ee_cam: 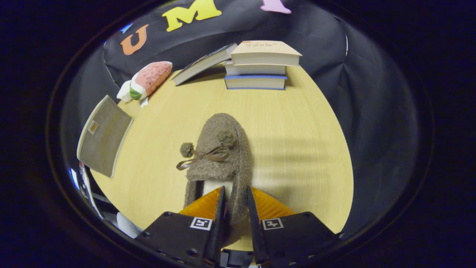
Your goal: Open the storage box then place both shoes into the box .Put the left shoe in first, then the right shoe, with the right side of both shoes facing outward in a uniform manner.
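Both fingers (235, 203) clench the brown slipper's (219, 149) side wall on the table (297, 123).

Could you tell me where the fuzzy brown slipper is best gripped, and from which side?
Grip the slipper by its side wall at the heel opening, coming from behind the heel. That thin upright rim fits between the gripper fingers, which already appear closed on it.

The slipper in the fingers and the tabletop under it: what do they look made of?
Slipper, its heel wall clamped by the gripper: looks like fuzzy brown felt or boucle, nubby and matte, with a smoother ribbon bow and pompoms. Tabletop: pale wood or wood-look laminate, with fine straight grain lines.
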{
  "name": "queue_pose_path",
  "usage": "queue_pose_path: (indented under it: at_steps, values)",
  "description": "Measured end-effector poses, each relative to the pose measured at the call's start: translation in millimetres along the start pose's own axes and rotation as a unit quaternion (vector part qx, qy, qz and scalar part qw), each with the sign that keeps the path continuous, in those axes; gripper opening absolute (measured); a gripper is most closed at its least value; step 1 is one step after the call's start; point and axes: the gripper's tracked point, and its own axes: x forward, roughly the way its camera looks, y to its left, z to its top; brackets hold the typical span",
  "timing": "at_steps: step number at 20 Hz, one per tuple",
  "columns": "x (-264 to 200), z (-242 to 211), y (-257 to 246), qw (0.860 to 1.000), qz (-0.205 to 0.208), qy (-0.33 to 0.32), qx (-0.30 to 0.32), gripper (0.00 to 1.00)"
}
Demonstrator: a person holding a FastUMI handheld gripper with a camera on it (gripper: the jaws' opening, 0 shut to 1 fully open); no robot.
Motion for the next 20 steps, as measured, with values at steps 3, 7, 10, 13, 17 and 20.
queue_pose_path:
  at_steps: [3, 7, 10, 13, 17, 20]
  values:
    - [1.5, -2.0, -0.5, 0.999, 0.015, 0.011, 0.044, 0.00]
    - [-2.0, -2.3, 0.2, 0.996, 0.022, 0.013, 0.090, 0.00]
    - [-8.6, -5.5, 5.8, 0.991, 0.027, 0.013, 0.127, 0.00]
    - [-19.9, -2.2, 15.6, 0.988, 0.025, 0.003, 0.153, 0.00]
    - [-50.8, 20.0, 36.5, 0.984, 0.020, -0.030, 0.175, 0.00]
    - [-81.7, 40.8, 64.7, 0.982, 0.009, -0.059, 0.180, 0.00]
